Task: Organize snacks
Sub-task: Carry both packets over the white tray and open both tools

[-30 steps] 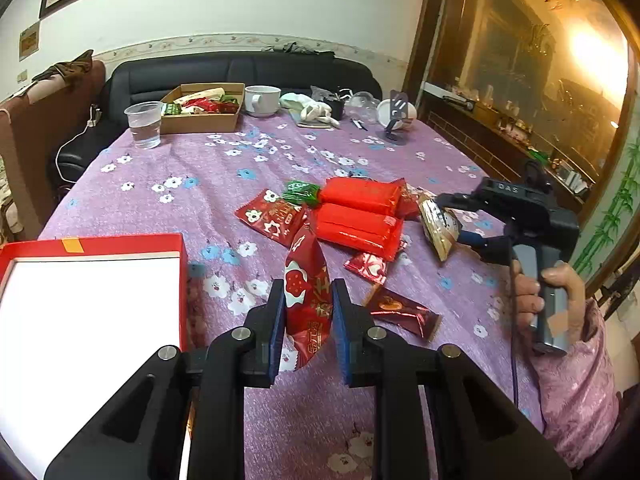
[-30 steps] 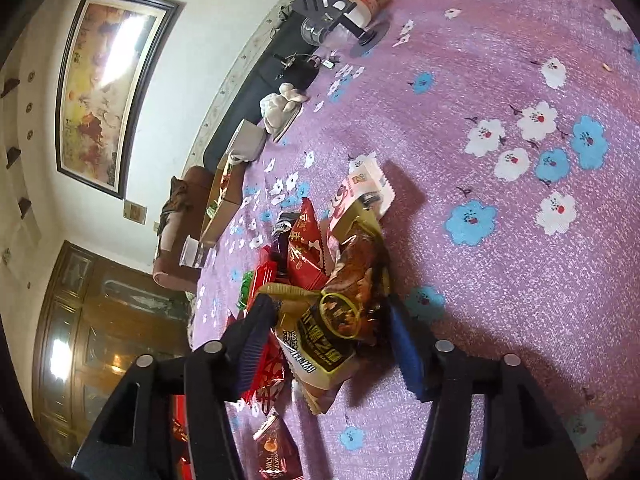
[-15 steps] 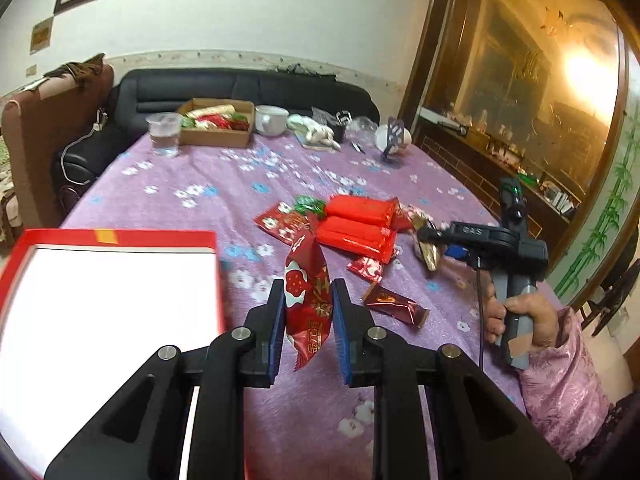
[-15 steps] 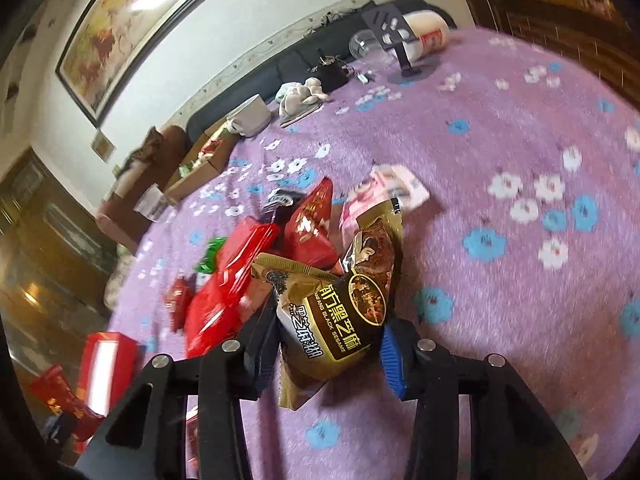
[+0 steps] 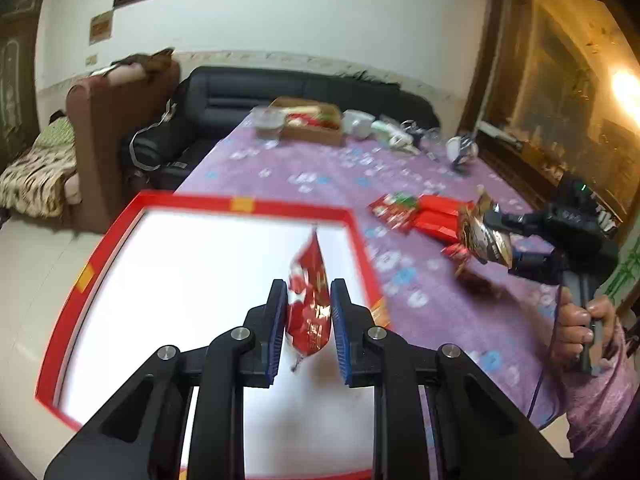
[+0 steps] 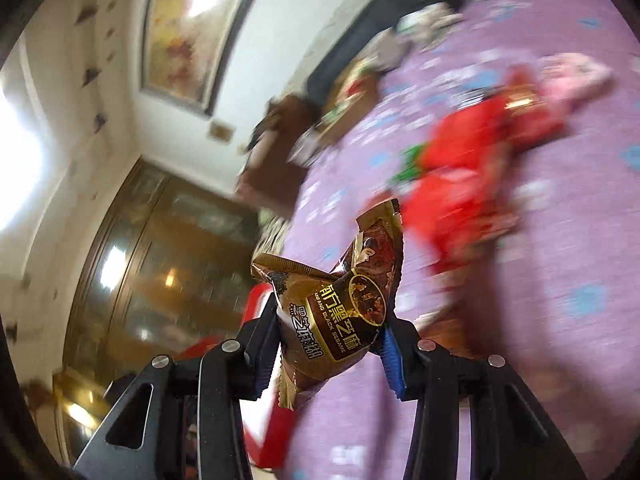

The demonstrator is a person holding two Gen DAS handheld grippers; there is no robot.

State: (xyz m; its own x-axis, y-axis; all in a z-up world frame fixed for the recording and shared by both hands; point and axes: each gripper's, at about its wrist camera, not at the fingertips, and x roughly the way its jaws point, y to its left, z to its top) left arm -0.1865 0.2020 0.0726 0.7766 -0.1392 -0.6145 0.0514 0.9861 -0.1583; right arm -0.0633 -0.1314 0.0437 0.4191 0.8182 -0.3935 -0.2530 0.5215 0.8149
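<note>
My left gripper (image 5: 309, 304) is shut on a red snack packet (image 5: 310, 280), held upright over the white inside of the red-rimmed box (image 5: 240, 203). In the right wrist view my right gripper (image 6: 332, 320) is shut on a brown-gold black-sesame packet (image 6: 348, 296), lifted off the purple floral tablecloth. The left wrist view shows that same brown-gold packet (image 5: 480, 232) in the right gripper (image 5: 496, 240), to the right of the box. A pile of red snack packets (image 5: 424, 216) lies on the table beyond it, seen blurred as the red pile (image 6: 460, 168). A red edge of the box (image 6: 256, 300) shows behind the packet.
At the table's far end stand a cardboard box of snacks (image 5: 312, 124), a plastic cup (image 5: 268, 120) and a white mug (image 5: 358, 122). A black sofa (image 5: 280, 88) and a brown armchair (image 5: 116, 120) border the table. A person's hand (image 5: 576, 320) grips the right handle.
My left gripper carried the red packet leftward from over the tablecloth to over the box. My right gripper closed on the brown-gold packet, lifted it and swung toward the box.
</note>
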